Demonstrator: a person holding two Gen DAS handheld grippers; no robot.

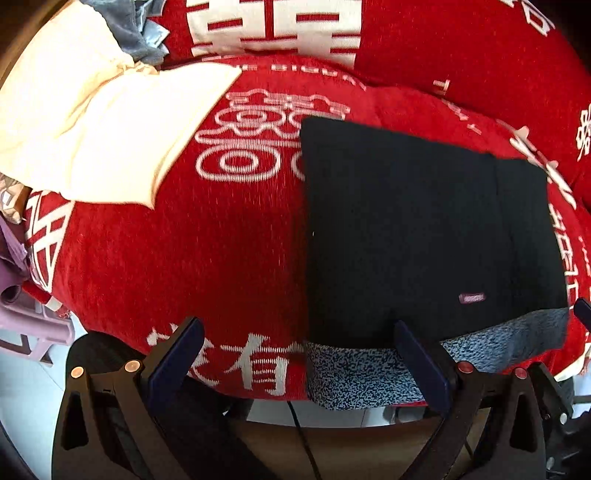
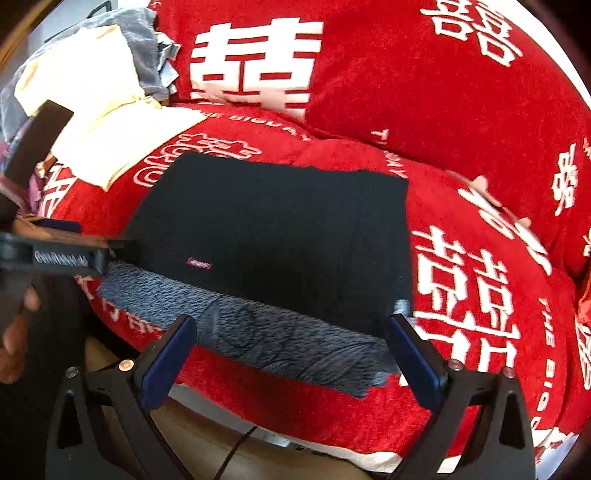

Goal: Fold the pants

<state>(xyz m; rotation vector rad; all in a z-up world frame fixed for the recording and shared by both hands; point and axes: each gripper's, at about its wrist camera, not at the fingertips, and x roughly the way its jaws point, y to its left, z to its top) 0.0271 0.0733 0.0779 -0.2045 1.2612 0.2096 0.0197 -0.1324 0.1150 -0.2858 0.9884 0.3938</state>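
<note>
The black pants [image 1: 417, 229] lie folded into a flat rectangle on the red cushion [image 1: 184, 258], with a grey fleecy inner band [image 1: 369, 373] showing along the near edge and a small purple label [image 1: 471, 297]. My left gripper [image 1: 295, 350] is open and empty at the pants' near left corner. In the right wrist view the same pants [image 2: 280, 240] and grey band [image 2: 258, 332] lie ahead. My right gripper [image 2: 291, 350] is open and empty just before the band. The left gripper [image 2: 55, 254] shows at the left edge.
A cream cloth [image 1: 92, 122] and grey fabric [image 1: 136, 33] lie at the far left of the seat. Red cushions with white characters [image 2: 443, 74] form the backrest. A purple stool [image 1: 26, 325] stands at the left. A black cable [image 1: 303, 435] hangs below the seat edge.
</note>
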